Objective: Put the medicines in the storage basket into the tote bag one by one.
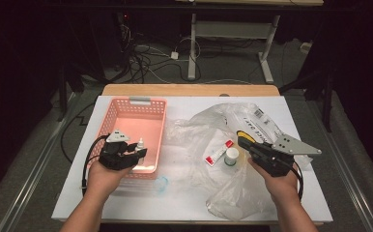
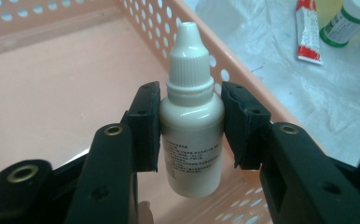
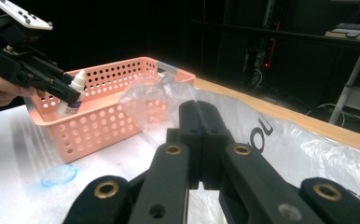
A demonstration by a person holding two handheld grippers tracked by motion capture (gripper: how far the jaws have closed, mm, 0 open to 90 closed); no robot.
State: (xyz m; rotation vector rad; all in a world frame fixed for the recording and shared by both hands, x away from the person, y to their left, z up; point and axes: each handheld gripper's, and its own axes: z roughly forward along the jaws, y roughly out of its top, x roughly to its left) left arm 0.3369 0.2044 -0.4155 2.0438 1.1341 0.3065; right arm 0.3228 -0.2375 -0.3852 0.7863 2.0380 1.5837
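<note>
One white-topped counter (image 1: 126,203) with a wooden far edge carries everything. On its right half lies one large crumpled clear plastic bag (image 1: 213,121) with black printing; the letters "OL" can be read in the right gripper view, the rest is too small to read. On its left half stands one pink perforated plastic basket (image 1: 141,104), rectangular, with a grey tab on its far rim.

The left gripper (image 2: 190,123) has its jaws clenched on one small white dropper bottle (image 2: 191,135) with a ribbed cap and cone tip, held upright above the basket's near right corner; its body bears fine dark print that cannot be read. The right gripper (image 3: 197,119) hangs over the bag with its jaws pressed together, holding nothing.

On the bag lie one white tube with red ends (image 1: 218,153) and, just beside it, one small white bottle with a green-banded label (image 1: 231,156), writing unreadable. One small bluish clear scrap (image 1: 161,184) lies on the counter near the basket.
</note>
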